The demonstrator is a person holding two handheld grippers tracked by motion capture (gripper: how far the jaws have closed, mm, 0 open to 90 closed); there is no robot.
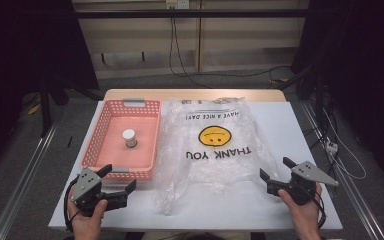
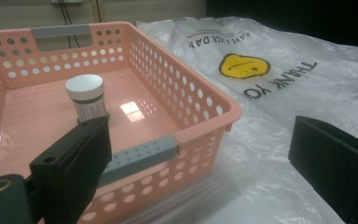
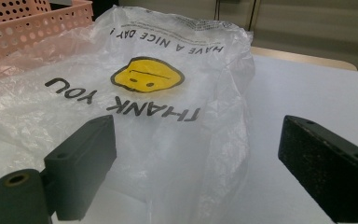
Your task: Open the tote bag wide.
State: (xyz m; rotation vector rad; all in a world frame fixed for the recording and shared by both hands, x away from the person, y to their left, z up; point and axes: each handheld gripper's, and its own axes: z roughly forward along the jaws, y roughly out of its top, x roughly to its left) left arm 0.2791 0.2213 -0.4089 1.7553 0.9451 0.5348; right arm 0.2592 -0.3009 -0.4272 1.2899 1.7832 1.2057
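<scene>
basket wall rings bottle; top open.

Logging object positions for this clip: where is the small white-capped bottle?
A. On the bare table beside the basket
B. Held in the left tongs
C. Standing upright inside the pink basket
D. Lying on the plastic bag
C: the bottle stands upright on the floor of the pink basket, apart from the plastic bag, with both tongs open and holding nothing.

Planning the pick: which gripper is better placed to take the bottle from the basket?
Left. The left gripper is open at the basket's near rim, facing the bottle; the right gripper sits beyond the bag.
</scene>
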